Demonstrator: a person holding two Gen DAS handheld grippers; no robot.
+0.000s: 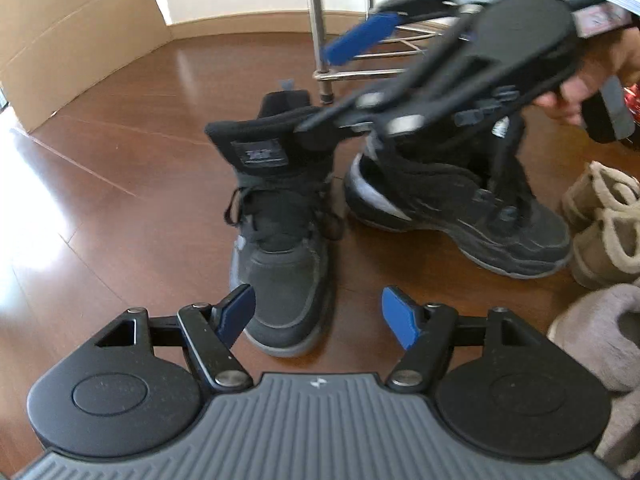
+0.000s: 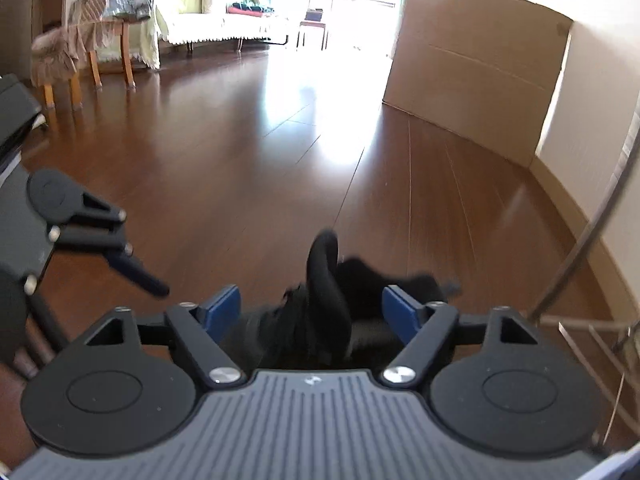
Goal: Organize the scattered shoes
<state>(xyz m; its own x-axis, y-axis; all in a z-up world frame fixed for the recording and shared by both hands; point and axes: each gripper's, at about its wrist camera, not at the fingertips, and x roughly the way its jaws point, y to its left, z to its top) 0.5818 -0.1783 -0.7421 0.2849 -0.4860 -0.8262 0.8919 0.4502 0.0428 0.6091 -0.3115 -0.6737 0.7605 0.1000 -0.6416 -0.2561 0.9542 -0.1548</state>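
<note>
Two black high-top boots stand on the wood floor. The left boot points its toe between my left gripper's open blue fingers, untouched. The right boot stands beside it, turned sideways. My right gripper hovers above both boots in the left wrist view, jaws apart. In the right wrist view my right gripper is open, with a black boot top between its fingers, blurred; I cannot tell if they touch. The left gripper shows at the left of that view.
Beige fleece shoes and a grey fuzzy slipper lie at the right. A metal shoe rack stands behind the boots, and its frame shows in the right wrist view. A cardboard sheet leans on the wall. Chairs stand far off.
</note>
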